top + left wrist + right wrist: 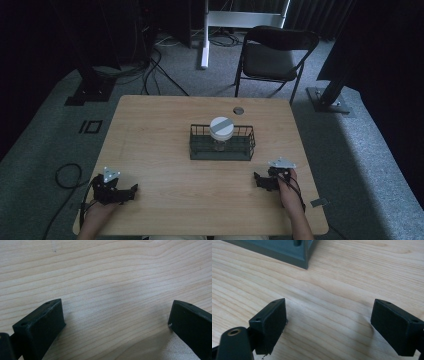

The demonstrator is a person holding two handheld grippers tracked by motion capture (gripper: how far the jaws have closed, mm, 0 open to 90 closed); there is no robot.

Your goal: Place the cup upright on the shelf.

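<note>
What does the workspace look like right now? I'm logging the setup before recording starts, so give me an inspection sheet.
Surface: light wooden table, with a round grommet near the far edge.
Job's things: dark wire basket at the table's centre; a jar with a white lid stands in it.
Clutter: nothing seen.
Grippers: left hand-held gripper and right hand-held gripper both rest near the front edge, jaws apart, holding nothing.
Cables: one loops on the floor left of the table; more lie on the carpet behind it.
Surroundings: black folding chair, white stand leg, grey carpet.
</note>
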